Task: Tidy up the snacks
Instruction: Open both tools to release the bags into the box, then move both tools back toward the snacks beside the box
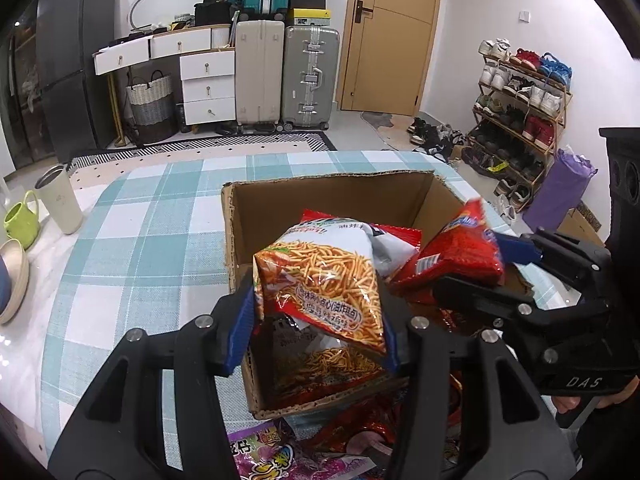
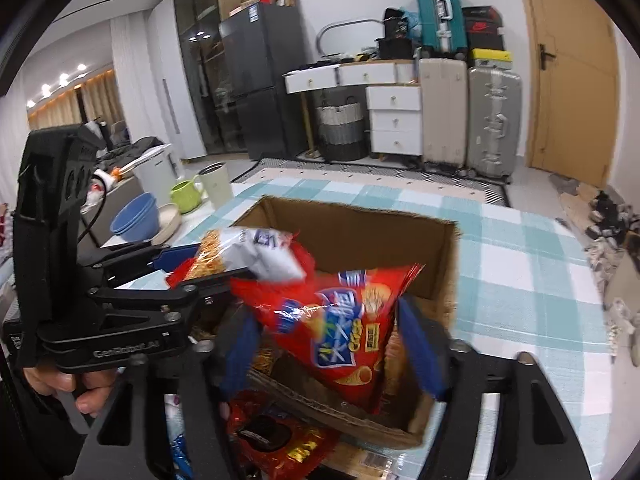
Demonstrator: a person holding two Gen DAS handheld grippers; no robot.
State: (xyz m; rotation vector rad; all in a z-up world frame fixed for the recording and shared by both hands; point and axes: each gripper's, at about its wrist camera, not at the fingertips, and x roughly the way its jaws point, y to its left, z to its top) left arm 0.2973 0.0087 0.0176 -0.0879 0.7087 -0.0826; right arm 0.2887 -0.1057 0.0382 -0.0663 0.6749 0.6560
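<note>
An open cardboard box [image 1: 340,196] [image 2: 360,232] stands on the checked tablecloth with snack bags inside. My left gripper [image 1: 316,320] is shut on an orange noodle-stick snack bag [image 1: 332,284] and holds it over the box's near edge; the bag also shows in the right wrist view [image 2: 236,252]. My right gripper [image 2: 332,340] is shut on a red chip bag [image 2: 340,328] above the box's near side; that bag shows in the left wrist view [image 1: 460,252] too. More loose snack bags lie in front of the box, a purple one [image 1: 264,452] and a red one [image 2: 280,436].
A beige tumbler [image 1: 60,200], a green cup [image 1: 22,220] and bowls [image 2: 136,212] stand at the table's left. Suitcases [image 1: 288,76], white drawers [image 1: 208,76], a shoe rack [image 1: 520,108] and a door [image 1: 388,36] lie beyond the table.
</note>
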